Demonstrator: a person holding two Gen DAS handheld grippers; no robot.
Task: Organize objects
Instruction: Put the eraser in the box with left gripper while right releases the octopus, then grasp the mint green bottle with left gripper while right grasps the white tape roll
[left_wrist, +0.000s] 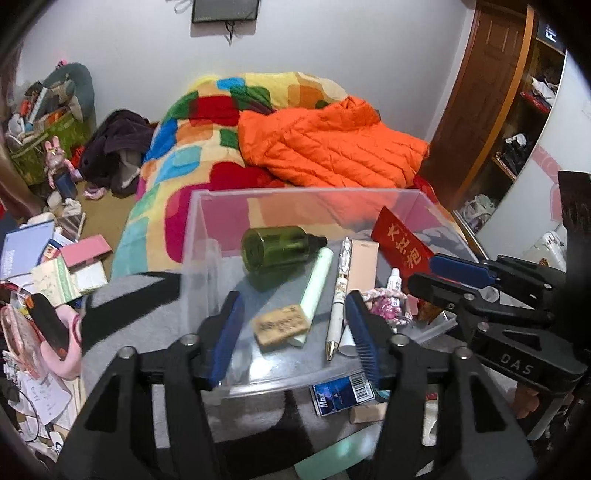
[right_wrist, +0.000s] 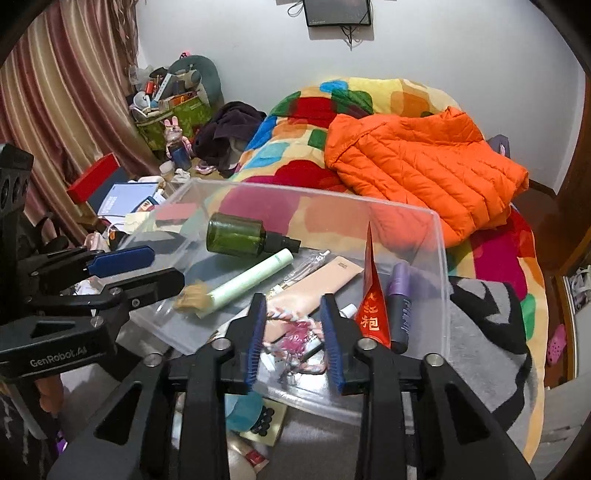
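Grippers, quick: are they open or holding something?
Left gripper: open, holding nothing, over the clear box.
Right gripper: open around the pink braided thing, not squeezing it.

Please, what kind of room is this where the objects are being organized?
Most likely a bedroom at home. A bed with a colourful blanket and an orange padded jacket fills the middle, striped curtains hang at one side, and a wooden shelf unit holds belongings.

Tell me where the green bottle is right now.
The green bottle lies on its side inside the clear bin, toward the far wall, just behind the pale green tube.
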